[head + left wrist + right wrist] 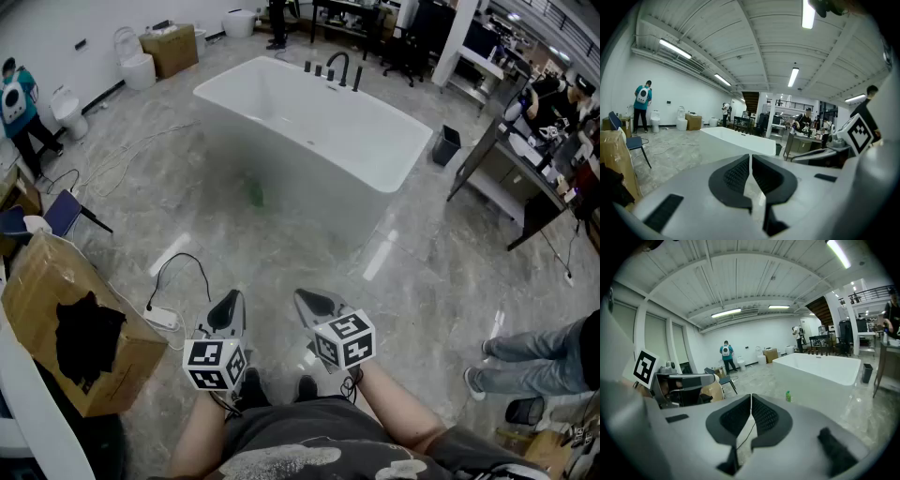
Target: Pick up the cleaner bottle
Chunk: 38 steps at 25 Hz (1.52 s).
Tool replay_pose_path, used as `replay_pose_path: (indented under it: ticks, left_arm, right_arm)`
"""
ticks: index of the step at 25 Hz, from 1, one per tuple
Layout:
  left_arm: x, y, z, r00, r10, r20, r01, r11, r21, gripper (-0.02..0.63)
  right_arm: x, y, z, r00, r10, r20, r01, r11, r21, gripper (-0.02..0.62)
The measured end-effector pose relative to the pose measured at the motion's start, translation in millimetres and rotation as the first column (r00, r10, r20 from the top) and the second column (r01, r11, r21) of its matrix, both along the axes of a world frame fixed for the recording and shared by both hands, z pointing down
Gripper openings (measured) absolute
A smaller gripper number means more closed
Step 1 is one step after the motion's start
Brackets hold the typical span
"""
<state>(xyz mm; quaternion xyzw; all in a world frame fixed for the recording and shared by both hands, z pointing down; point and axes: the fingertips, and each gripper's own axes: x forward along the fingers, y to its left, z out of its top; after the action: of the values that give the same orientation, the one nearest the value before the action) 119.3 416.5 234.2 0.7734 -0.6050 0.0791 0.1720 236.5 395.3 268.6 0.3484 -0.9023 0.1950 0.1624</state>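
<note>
The cleaner bottle (253, 192) is small and green and stands on the grey floor against the near side of the white bathtub (319, 131). It shows again in the right gripper view (788, 396), far ahead and a little right of the jaws. My left gripper (228, 305) and right gripper (314, 302) are held side by side low in the head view, well short of the bottle. The pads of the left gripper (750, 161) meet with nothing between them. The right gripper (751, 401) is likewise shut and empty.
An open cardboard box (70, 319) sits on the floor to my left, with a power strip and black cable (161, 319) beside it. A dark bin (446, 145) and workbenches stand right of the tub. A person's legs (530, 356) are at the right edge.
</note>
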Motion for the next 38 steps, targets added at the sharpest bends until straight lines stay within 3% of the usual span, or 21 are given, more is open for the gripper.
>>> replay_pose_path:
  ticks: [12, 18, 24, 31, 38]
  left_arm:
    - [25.0, 18.3, 6.3, 0.999, -0.008, 0.037, 0.009, 1.000, -0.015, 0.029]
    - [38.6, 35.4, 10.3, 0.999, -0.028, 0.039, 0.029, 0.999, -0.021, 0.029]
    - [49.1, 45.9, 12.2, 0.999, -0.035, 0.003, 0.036, 0.999, -0.037, 0.027]
    - [24.8, 26.8, 24.3, 0.997, -0.078, -0.005, 0.077, 0.996, -0.036, 0.015]
    - [-6.7, -19.4, 44.1, 0.997, -0.052, -0.054, 0.048, 0.997, -0.067, 0.015]
  right_arm:
    - [18.4, 16.8, 9.6, 0.999, -0.035, 0.005, 0.035, 0.999, -0.031, 0.029]
    - [26.2, 36.1, 9.0, 0.990, -0.093, 0.105, 0.098, 0.994, -0.045, 0.031]
    - [44.9, 33.7, 17.3, 0.994, -0.056, 0.097, 0.062, 0.997, -0.055, 0.031]
    - [35.2, 12.4, 35.7, 0.996, -0.031, 0.078, 0.038, 0.995, -0.093, 0.032]
    - [11.0, -33.7, 50.2, 0.999, 0.010, 0.044, -0.005, 0.993, -0.119, 0.032]
